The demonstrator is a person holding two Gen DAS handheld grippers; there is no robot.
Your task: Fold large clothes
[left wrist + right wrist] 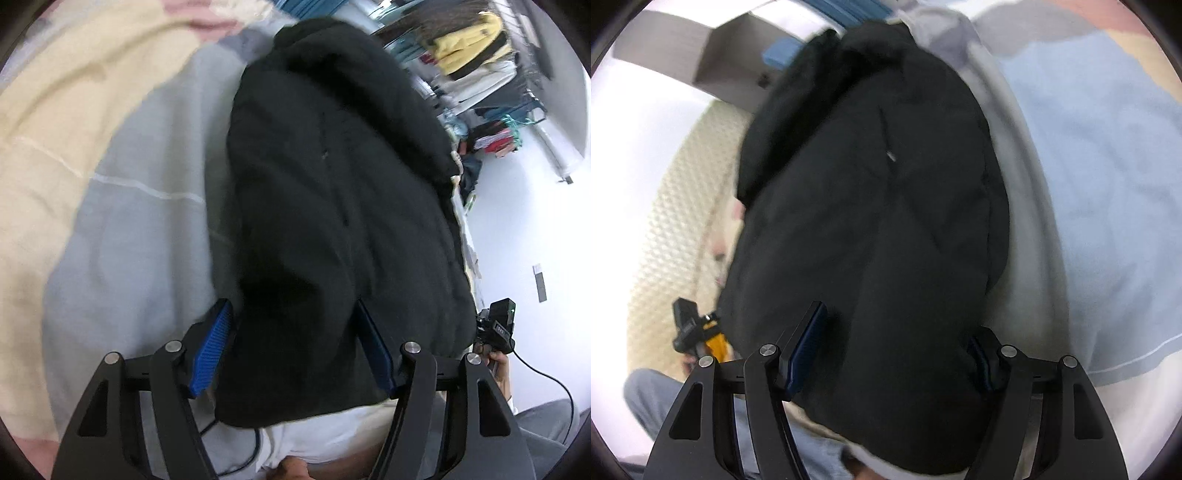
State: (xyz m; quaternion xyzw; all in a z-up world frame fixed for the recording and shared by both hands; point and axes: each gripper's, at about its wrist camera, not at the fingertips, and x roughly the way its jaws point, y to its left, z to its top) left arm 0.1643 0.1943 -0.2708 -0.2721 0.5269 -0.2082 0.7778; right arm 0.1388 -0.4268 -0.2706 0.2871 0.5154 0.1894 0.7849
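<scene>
A bulky, puffy black jacket [332,206] lies on a soft pastel-patched bed [122,229], both grippers' ribbed blue fingers [212,350] clamping its near hem.

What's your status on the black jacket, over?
Left tongs straddle black jacket, grip unclear. Right tongs pressed on it. Jacket bunched on bedding; nothing blocking.

My black jacket [332,206]: soft matt cloth, faintly puffy. Bedspread [129,221]: smooth woven cloth, matt. My left gripper [295,350]: matt black plastic, ribbed blue pads [212,350], shiny metal pins.
</scene>
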